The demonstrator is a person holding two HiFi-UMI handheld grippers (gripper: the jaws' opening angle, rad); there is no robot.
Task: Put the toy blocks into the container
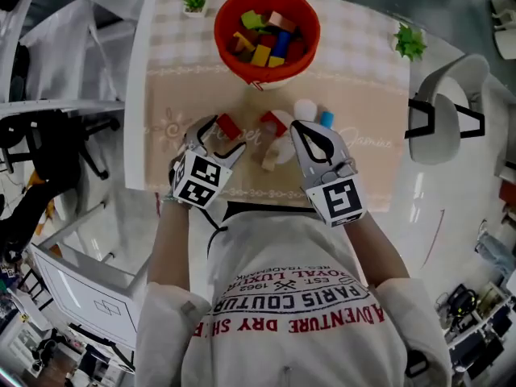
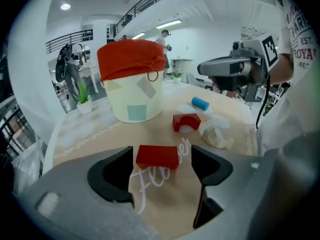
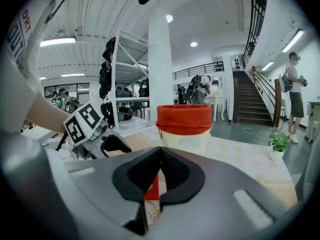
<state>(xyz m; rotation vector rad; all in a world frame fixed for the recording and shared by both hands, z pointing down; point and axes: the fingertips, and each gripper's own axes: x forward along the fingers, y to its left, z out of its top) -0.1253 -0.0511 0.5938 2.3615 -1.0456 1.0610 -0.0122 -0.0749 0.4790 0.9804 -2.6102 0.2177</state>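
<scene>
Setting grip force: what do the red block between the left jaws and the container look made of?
The red block: looks like painted wood or hard plastic; matte, even red, crisp edges; can't tell which. The container: soft-sided, seemingly fabric; cream wall with pastel patches, crumpled red cloth rim with a drawstring loop.

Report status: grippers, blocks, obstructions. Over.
Left gripper open, red block between jaws, not clamped. Right gripper shut, empty. Container ahead, nothing blocking.

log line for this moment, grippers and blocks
left gripper: open, red block between jaws, ungripped | right gripper: shut | container: blocks inside
</scene>
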